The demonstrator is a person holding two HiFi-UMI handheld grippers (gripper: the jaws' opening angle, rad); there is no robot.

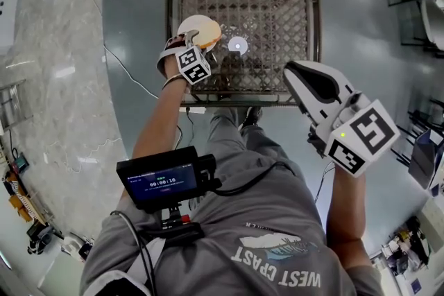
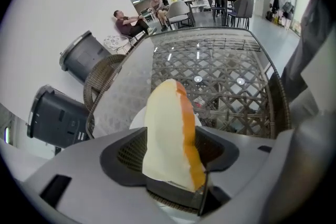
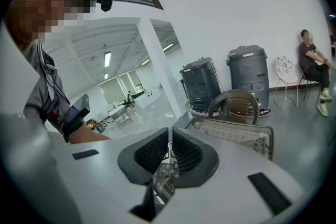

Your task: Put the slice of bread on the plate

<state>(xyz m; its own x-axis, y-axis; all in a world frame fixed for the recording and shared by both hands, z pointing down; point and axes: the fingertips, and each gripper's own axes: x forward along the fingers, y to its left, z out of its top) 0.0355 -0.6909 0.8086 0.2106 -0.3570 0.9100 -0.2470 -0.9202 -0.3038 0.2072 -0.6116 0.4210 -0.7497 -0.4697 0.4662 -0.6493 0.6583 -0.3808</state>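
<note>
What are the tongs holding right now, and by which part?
The bread slice stands by its lower end between the left tongs, but their pads look spread, not pinching. Right tongs are shut, empty.

surface: glass-topped wicker table (image 1: pixel 277 3) | on it: white plate (image 2: pixel 136 119), near its left edge

Glass-topped wicker table (image 1: pixel 277 3), wicker chair (image 3: pixel 234 101)
</note>
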